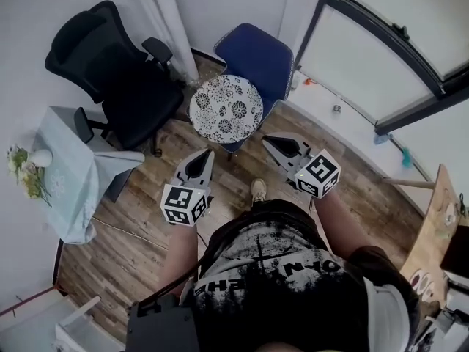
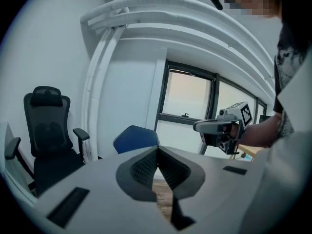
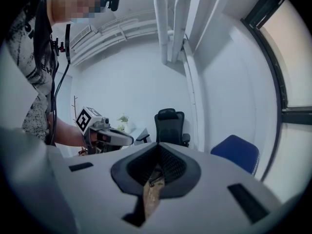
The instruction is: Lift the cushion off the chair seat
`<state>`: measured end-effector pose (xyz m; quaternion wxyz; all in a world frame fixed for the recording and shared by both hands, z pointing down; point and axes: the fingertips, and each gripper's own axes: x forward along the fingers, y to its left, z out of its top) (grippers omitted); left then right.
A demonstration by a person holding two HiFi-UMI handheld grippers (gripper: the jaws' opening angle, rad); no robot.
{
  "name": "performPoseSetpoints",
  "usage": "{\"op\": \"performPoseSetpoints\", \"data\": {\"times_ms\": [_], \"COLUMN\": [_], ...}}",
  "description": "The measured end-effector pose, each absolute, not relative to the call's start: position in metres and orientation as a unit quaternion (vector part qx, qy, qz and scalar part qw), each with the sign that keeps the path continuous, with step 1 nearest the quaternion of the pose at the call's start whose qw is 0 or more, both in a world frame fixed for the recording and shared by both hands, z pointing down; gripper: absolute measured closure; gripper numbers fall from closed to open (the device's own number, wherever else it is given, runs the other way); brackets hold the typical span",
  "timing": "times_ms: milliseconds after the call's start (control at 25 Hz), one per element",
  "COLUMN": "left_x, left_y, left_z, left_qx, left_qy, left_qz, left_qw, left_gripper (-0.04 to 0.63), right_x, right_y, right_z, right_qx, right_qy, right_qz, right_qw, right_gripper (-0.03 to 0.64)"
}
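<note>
A round white cushion point(image 1: 226, 108) with a dark flower pattern lies on the seat of the blue chair point(image 1: 256, 53). Both grippers hover short of it over the wooden floor, apart from the cushion. My left gripper point(image 1: 206, 155) points at the cushion's near left edge, jaws shut and empty. My right gripper point(image 1: 268, 141) is just right of the cushion, also shut with nothing held. In the left gripper view the shut left gripper point(image 2: 157, 151) faces the blue chair point(image 2: 136, 137); the cushion is hidden there. The right gripper view shows the shut right gripper point(image 3: 158, 148) and the blue chair point(image 3: 237, 152).
A black office chair point(image 1: 110, 64) stands left of the blue chair. A small table point(image 1: 69, 174) with a pale cloth and a flower vase point(image 1: 31, 164) is at the left. A glazed wall point(image 1: 396, 64) runs along the right, with a wooden table point(image 1: 432, 226) at the right edge.
</note>
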<state>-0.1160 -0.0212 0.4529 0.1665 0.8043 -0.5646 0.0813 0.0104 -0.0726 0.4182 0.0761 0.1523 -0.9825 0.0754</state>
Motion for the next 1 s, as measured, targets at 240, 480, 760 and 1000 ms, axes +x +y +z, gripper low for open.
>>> {"op": "performPoseSetpoints", "data": {"times_ms": [240,480,760,1000], "left_x": [-0.102,-0.097,-0.104,-0.114], "left_y": [-0.076,-0.107,-0.126,-0.143], "left_z": [0.452,0.449,0.451,0.457], "left_qx": [0.799,0.791,0.783,0.789], "left_qy": [-0.573,-0.585,-0.596,-0.586], "left_qz": [0.084,0.085,0.090,0.091], "left_qw": [0.161,0.155,0.155,0.162], "left_gripper": [0.581,0.581,0.581,0.581], "right_x": [0.019,0.018,0.006,-0.004], "right_y": [-0.125,-0.160,-0.181,-0.196], "right_z": [0.426,0.434,0.440,0.444], "right_qx": [0.134,0.116,0.101,0.111], "right_qy": [-0.985,-0.987,-0.988,-0.987], "right_qz": [0.081,0.086,0.087,0.089], "right_qw": [0.073,0.074,0.072,0.077], "right_gripper": [0.598,0.598,0.598,0.598]}}
